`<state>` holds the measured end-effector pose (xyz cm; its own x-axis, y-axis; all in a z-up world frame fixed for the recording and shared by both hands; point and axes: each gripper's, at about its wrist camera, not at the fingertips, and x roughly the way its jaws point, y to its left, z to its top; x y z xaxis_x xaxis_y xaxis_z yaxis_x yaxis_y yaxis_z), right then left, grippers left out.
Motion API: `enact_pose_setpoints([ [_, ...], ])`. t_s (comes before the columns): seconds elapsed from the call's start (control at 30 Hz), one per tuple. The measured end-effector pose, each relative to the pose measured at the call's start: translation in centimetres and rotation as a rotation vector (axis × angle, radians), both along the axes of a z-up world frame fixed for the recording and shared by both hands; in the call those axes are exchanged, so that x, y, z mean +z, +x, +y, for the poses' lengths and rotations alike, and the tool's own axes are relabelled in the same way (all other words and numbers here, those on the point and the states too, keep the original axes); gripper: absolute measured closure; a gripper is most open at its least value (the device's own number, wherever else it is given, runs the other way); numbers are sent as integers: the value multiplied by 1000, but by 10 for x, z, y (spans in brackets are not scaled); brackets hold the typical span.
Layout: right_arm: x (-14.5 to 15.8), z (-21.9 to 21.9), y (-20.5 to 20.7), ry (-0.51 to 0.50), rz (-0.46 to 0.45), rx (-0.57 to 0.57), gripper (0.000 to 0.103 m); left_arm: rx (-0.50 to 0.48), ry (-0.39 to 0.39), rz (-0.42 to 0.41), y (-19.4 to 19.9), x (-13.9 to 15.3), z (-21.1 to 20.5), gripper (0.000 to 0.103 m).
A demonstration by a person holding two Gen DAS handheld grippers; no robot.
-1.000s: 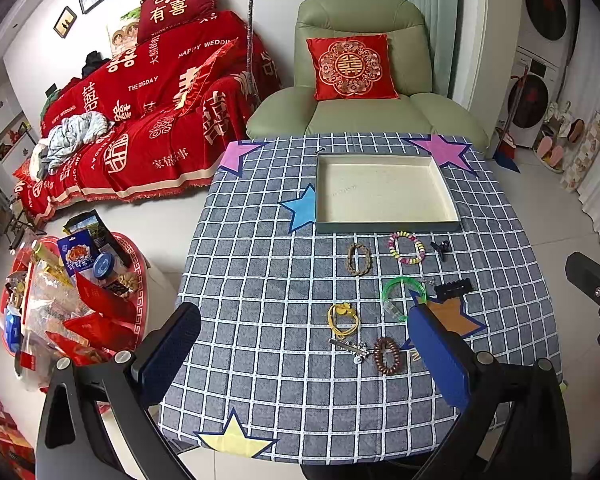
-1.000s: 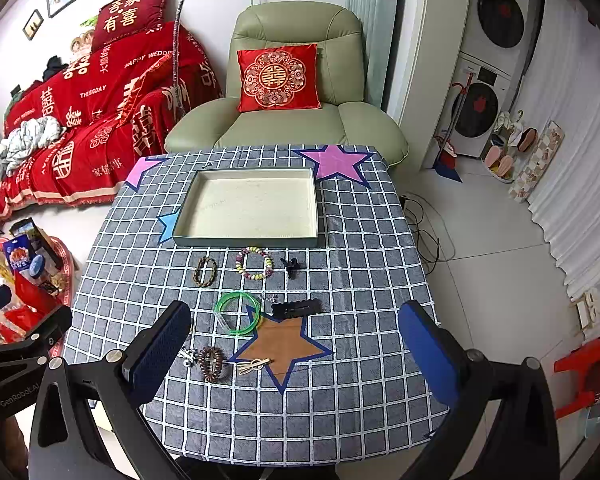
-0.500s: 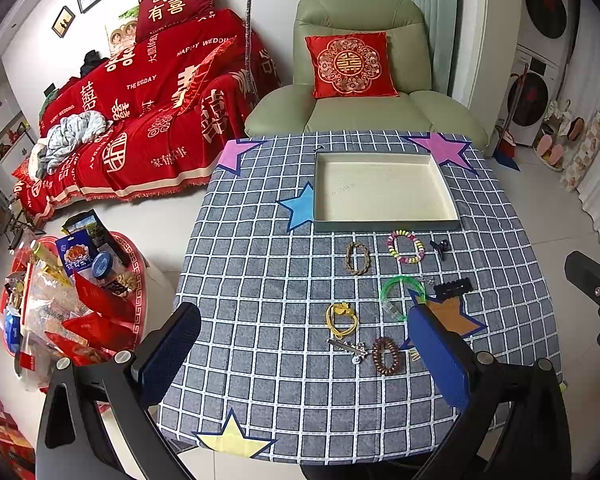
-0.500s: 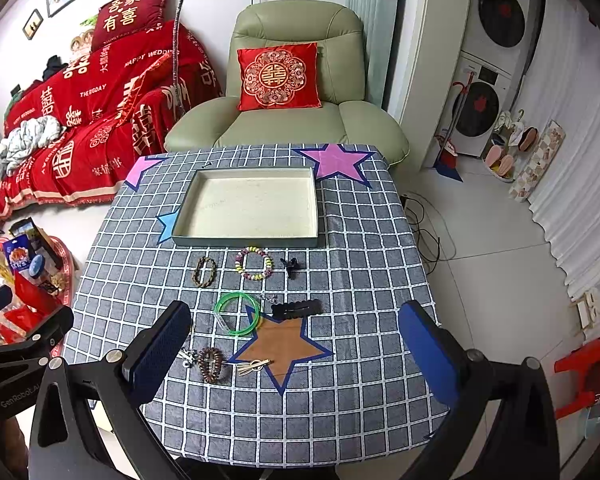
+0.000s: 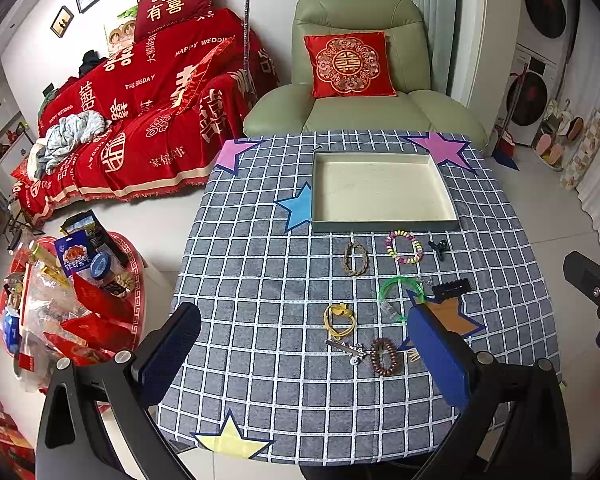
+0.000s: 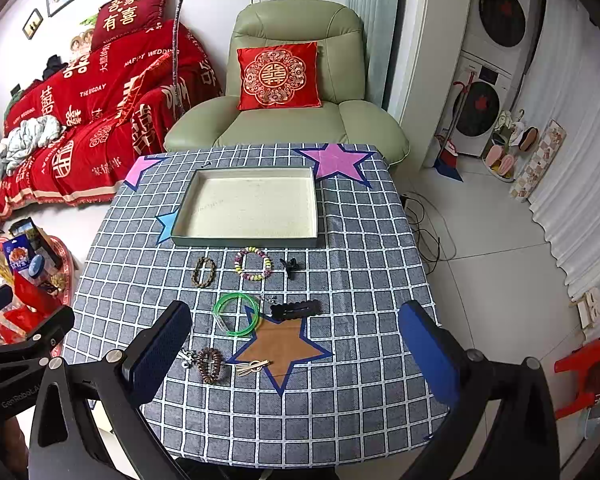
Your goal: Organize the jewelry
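Observation:
An empty cream tray [image 5: 384, 226] [image 6: 244, 242] sits at the far middle of the checked table. Jewelry lies loose in front of it: a brown braided bracelet [image 5: 355, 258] [image 6: 203, 271], a pastel bead bracelet [image 5: 404, 245] [image 6: 254, 264], a green bangle [image 5: 396, 296] [image 6: 236, 314], a yellow ring tie [image 5: 339, 320], a dark bead bracelet [image 5: 383, 356] [image 6: 211, 365], black hair clips [image 5: 451, 289] [image 6: 295, 309] and a silver clip [image 5: 346, 347]. My left gripper [image 5: 300, 360] is open above the near table. My right gripper [image 6: 296, 354] is open above the near edge. Both are empty.
A green armchair [image 5: 360, 80] with a red cushion stands behind the table. A red-covered sofa [image 5: 148, 112] is at the left. A red basket of snacks [image 5: 68, 300] sits on the floor at the left. Washing machines [image 6: 488, 60] stand at the right.

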<state>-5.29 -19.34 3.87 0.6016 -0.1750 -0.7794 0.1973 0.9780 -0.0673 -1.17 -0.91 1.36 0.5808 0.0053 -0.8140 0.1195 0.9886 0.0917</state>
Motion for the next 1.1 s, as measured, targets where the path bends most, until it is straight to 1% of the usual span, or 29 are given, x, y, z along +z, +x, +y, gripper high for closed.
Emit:
enact_pose_setpoints([
  [1.1, 1, -1, 1, -1, -1, -1, 0, -1, -2, 5, 2, 0, -2, 0],
])
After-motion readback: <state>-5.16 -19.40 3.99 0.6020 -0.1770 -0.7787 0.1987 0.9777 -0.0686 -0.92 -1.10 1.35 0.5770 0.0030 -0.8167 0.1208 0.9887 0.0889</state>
